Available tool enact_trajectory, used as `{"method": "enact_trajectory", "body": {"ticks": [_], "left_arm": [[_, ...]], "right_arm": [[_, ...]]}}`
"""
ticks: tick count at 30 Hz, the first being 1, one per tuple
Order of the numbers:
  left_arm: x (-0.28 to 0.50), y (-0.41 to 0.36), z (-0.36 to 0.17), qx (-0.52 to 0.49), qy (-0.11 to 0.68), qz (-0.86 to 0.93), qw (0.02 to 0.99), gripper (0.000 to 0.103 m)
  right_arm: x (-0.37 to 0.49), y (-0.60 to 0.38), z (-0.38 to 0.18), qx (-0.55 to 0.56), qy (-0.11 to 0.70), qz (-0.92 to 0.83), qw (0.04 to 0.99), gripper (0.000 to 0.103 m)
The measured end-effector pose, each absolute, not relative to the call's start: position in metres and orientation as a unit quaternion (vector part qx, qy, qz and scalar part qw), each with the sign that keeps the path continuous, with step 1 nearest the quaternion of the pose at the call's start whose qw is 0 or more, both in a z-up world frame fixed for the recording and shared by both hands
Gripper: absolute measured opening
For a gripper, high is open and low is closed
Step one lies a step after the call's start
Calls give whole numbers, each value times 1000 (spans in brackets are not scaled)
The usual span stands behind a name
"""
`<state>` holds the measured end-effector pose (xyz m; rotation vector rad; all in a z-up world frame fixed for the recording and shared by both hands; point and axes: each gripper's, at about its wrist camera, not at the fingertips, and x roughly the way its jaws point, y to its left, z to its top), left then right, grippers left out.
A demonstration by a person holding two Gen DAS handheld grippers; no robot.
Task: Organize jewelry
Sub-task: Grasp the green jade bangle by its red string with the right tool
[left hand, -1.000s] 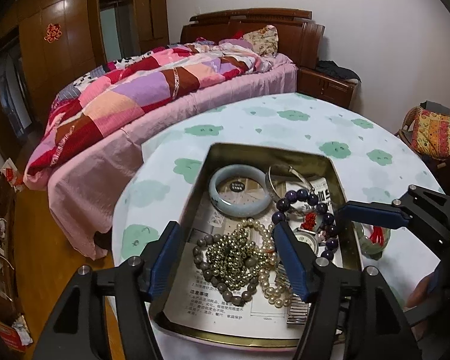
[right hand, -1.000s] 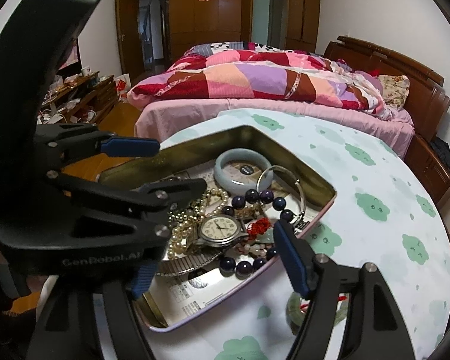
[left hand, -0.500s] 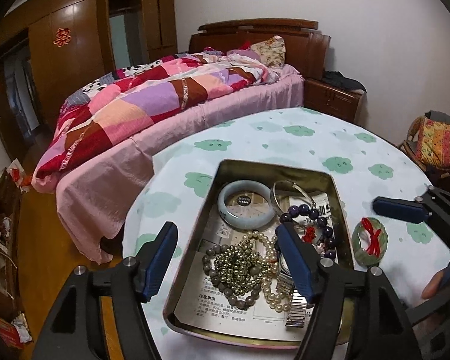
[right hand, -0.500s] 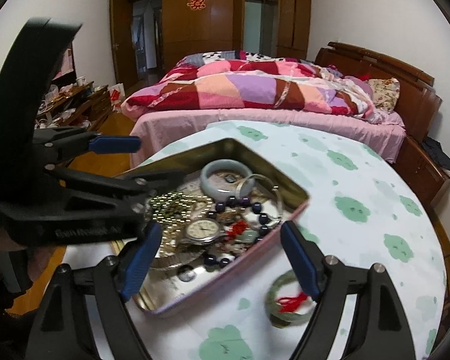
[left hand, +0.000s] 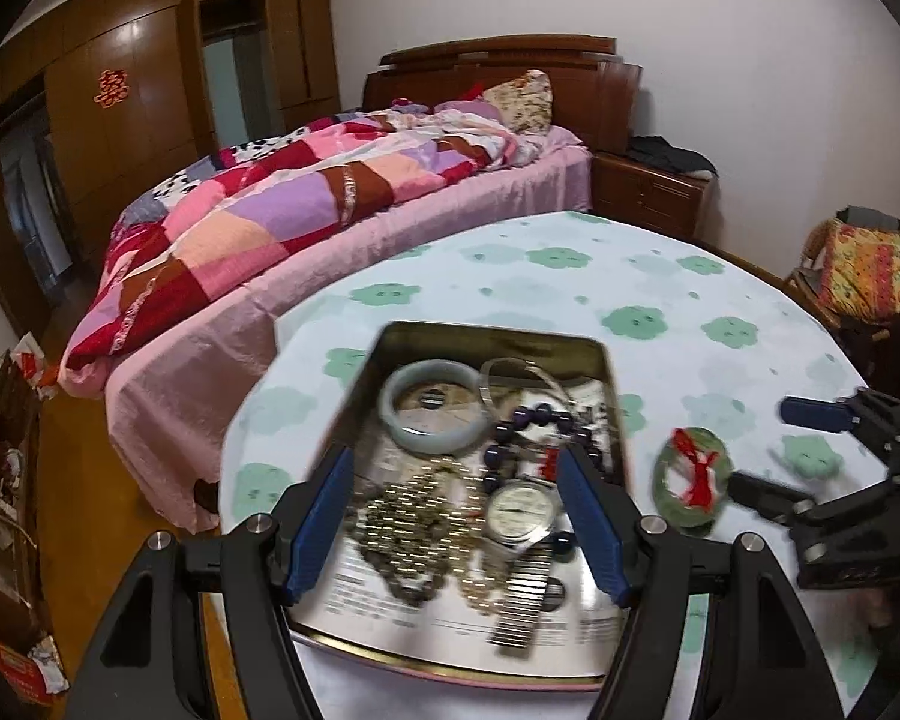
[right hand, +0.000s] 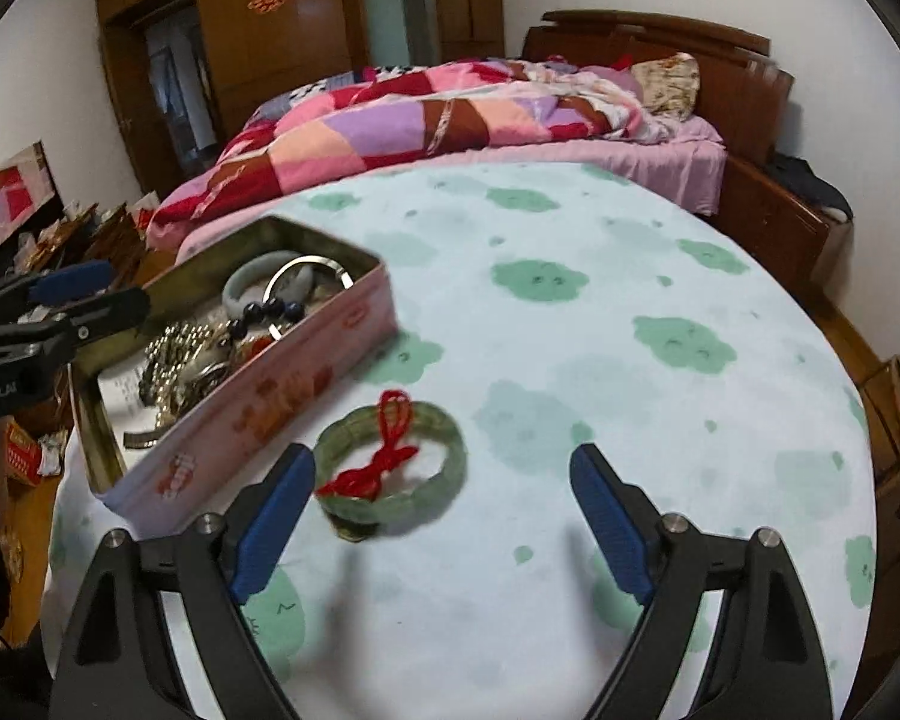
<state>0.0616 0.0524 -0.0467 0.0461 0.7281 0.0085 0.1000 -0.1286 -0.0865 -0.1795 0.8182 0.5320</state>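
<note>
A rectangular metal tin with pink outer walls (right hand: pixel 282 387) was seen on the round surface covered with a green-cloud cloth (right hand: pixel 570 360). Inside it were piled a pale jade bangle (left hand: pixel 432 411), a silver bangle (right hand: pixel 309 276), dark purple beads (left hand: pixel 525 426), a gold bead strand (left hand: pixel 414 510) and a silver wristwatch (left hand: pixel 519 510). The left hand-held gripper (left hand: pixel 456 525) was held spread over the tin, empty. A green jade bracelet tied with red cord (right hand: pixel 390 468) lay on the cloth just beside the tin, near the left finger of the right hand-held gripper (right hand: pixel 444 516), also spread wide and empty

Bed (left hand: pixel 342 204) with patchwork quilt, wooden wardrobe (right hand: pixel 306 42), white walls
</note>
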Motion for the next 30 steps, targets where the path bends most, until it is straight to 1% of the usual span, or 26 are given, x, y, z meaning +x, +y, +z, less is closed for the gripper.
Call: {"method": "enact_trajectory", "body": {"ticks": [2, 4, 6, 8, 10, 12, 14, 16, 17, 18, 22, 30], "left_arm": [[61, 46, -47, 24, 357, -2, 934, 70], [59, 41, -47, 27, 357, -7, 934, 70], [58, 37, -48, 30, 358, -11, 933, 70], [58, 34, -49, 32, 360, -13, 932, 70], [58, 32, -50, 34, 361, -16, 932, 70], [57, 30, -50, 35, 362, -17, 931, 70], [57, 29, -49, 36, 361, -19, 932, 70], [56, 27, -49, 37, 360, -21, 932, 70], [55, 26, -49, 37, 360, -24, 932, 70], [55, 25, -48, 38, 359, -25, 932, 70], [54, 21, -48, 38, 358, -29, 932, 70], [50, -6, -49, 43, 355, -66, 931, 70]], "right_arm": [[98, -120, -89, -100, 397, 263, 874, 87], [96, -115, -91, -104, 399, 268, 871, 77], [95, -119, -91, -96, 400, 269, 871, 59], [97, -119, -89, -88, 401, 270, 871, 50], [99, -115, -87, -89, 397, 276, 871, 48], [101, -108, -89, -100, 398, 278, 868, 42], [105, -100, -96, -113, 406, 273, 865, 40], [109, -92, -106, -127, 424, 273, 854, 35], [111, -90, -110, -132, 432, 271, 850, 20], [111, -90, -112, -129, 436, 272, 848, 12], [104, -106, -100, -89, 419, 290, 856, 9], [82, -148, -56, -42, 360, 287, 887, 9]]}}
